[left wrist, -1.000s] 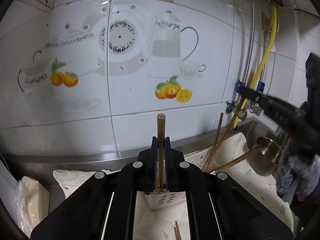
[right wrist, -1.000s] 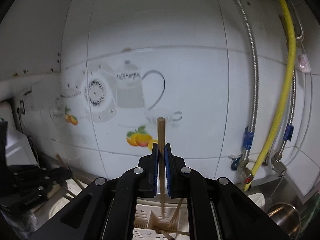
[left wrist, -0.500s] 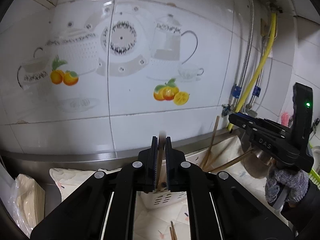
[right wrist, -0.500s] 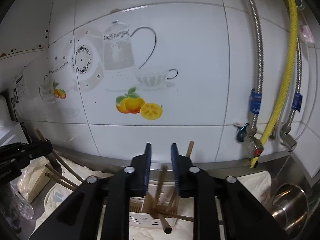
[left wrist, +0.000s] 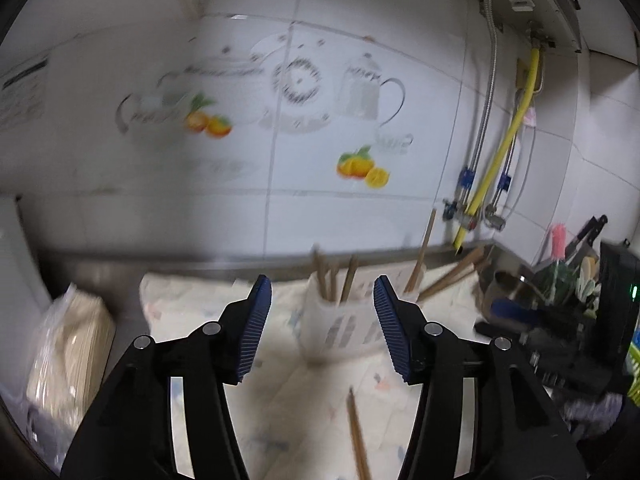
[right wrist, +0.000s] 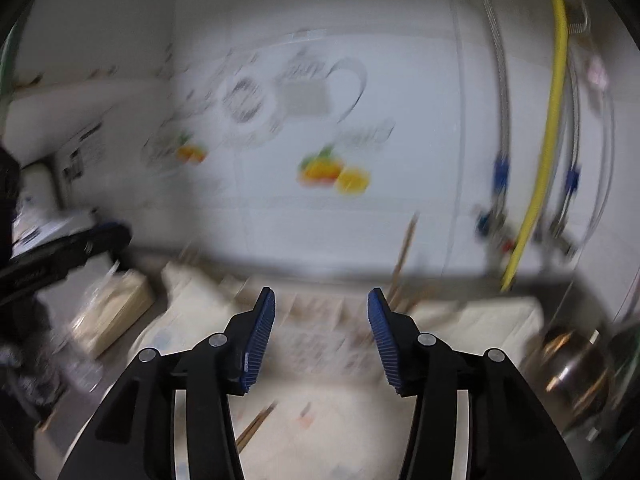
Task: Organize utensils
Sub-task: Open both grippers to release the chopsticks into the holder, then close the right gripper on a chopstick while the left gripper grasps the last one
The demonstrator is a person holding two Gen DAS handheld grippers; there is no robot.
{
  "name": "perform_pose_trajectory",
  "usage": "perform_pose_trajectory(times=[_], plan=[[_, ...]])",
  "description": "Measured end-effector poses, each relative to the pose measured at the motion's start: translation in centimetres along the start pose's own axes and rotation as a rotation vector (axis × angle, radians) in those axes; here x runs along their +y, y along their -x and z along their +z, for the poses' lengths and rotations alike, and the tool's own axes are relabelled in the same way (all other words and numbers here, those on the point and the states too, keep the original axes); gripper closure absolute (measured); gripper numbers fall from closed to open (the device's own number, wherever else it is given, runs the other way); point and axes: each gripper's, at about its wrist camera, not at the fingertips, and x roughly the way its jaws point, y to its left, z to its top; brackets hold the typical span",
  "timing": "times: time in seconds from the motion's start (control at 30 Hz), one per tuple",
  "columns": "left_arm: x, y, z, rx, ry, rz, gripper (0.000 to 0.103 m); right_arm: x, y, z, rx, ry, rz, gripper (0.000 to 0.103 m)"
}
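Left gripper, right gripper: jaws opening, empty. Loose brown wooden chopstick below left gripper, long axis along its fingers; left hand nearer.

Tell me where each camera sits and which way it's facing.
Left wrist: on the left hand-held gripper, looking down at the holder on the cloth; its opening, empty fingers show.
Right wrist: on the right hand-held gripper, blurred, same direction; its opening, empty fingers show.
Shared: tiled wall, yellow hose, pot.
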Motion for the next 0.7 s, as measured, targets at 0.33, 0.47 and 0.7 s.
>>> perform_pose_trajectory(times=[0.33, 0.47, 0.7], plan=[[4.1, 3.3, -7.4, 0.053, 0.095, 0.083, 0.037, 6.9, -3.3, -12.5, 0.275, -0.058, 0.091, 0.074], [5.2, 4.1, -9.8, 0.071, 0.123, 0.085, 0.037, 8.7, -4.5, -15.5, 0.349, -0.115, 0.116, 0.081], [6.5, 5.0, -12.4, 0.101, 0.133, 0.091, 0.036, 9.6, -5.6, -18.0, 0.385, -0.206, 0.076, 0.094]])
